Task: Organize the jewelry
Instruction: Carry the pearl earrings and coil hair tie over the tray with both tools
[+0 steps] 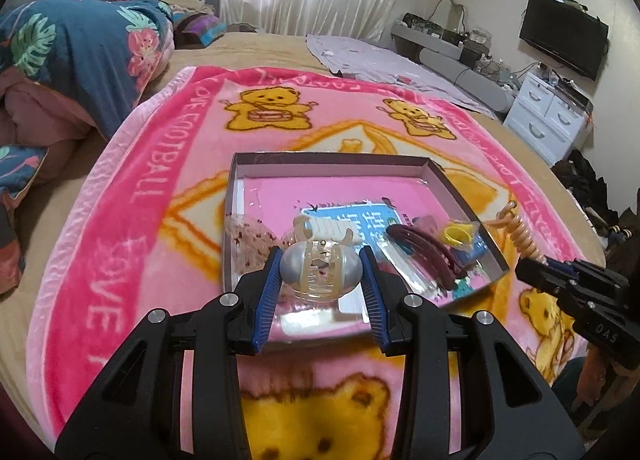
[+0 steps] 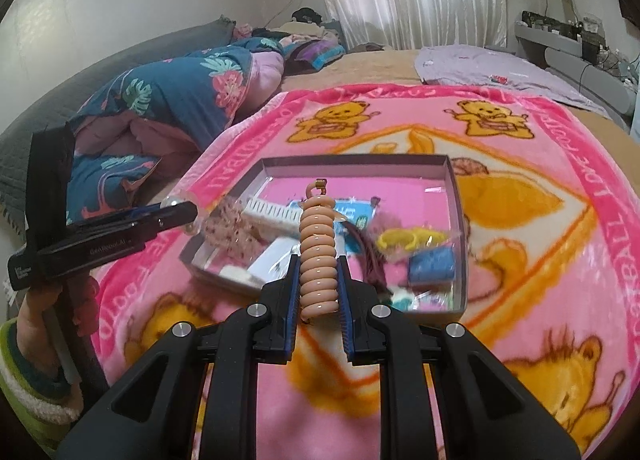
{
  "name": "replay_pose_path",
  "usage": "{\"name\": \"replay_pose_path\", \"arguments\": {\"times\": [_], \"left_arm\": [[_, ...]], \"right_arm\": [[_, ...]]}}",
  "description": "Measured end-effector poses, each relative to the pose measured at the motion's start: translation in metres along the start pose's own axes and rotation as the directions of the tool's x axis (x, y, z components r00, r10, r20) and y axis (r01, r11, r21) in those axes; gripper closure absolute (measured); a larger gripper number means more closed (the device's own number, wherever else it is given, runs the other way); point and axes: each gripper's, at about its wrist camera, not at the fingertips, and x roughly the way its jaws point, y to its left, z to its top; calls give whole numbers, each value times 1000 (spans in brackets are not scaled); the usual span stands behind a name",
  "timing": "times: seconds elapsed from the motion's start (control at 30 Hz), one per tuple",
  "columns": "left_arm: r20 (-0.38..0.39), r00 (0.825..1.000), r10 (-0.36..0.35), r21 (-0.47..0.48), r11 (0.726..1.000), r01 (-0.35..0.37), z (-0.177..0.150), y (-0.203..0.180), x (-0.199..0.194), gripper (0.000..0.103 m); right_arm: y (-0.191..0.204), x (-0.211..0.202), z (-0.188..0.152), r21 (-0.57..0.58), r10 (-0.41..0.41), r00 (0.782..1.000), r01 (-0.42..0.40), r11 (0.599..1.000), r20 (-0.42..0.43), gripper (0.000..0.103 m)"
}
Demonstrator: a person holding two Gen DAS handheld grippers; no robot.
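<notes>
Left wrist view: my left gripper (image 1: 322, 274) has its blue ribbed pads clamped on a glossy hair claw clip (image 1: 319, 270), a pearly oval with translucent amber teeth, held over the near edge of the shallow cardboard box tray (image 1: 440, 175). My right gripper (image 2: 318, 280) is pinched nearly closed on a peach spiral coil hair tie (image 2: 316, 248), smooth and springy-looking, above the tray's near side. Inside sit a dark red snap clip (image 1: 424, 244), something yellow, maybe another clip (image 1: 458, 235), all on a fuzzy pink bear blanket (image 1: 160, 179).
</notes>
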Motion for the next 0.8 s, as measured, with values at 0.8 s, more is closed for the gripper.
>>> {"name": "replay_pose_path", "arguments": {"times": [0.8], "left_arm": [[-66,997,-50,33,998,53,-5,-11,48,72]], "right_arm": [[-19,40,41,-5,-57,998,57,998,12,87]]}}
